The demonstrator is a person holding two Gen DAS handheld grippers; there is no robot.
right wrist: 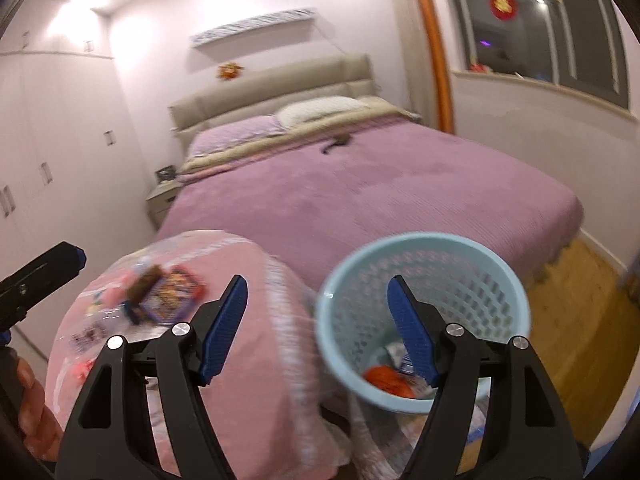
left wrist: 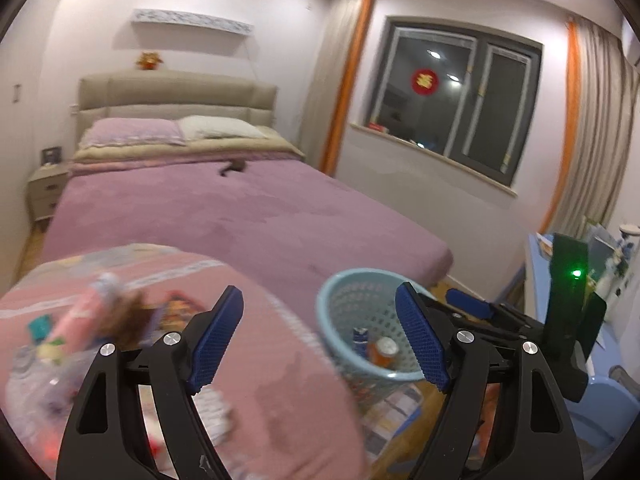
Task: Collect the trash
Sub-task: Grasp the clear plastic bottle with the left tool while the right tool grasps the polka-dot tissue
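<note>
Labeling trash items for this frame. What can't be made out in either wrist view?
- Trash pile on the pink cushion, left wrist view: motion blur, items unreadable; right view also smeared.
- Basket contents, right wrist view: the right gripper finger covers part; an orange item shows, type unclear.
- Basket base, both views: hidden behind its wall and the fingers.
- Small dark thing on the bed: too small.

basket (right wrist: 424,256): pale blue, perforated | bedspread (left wrist: 248,216): mauve | curtains (left wrist: 348,76): beige (orange-edged)

Both views are taken from above and close, angled downward toward the bed (left wrist: 248,216); the basket (right wrist: 424,320) and pink cover (left wrist: 248,320) are shared.
</note>
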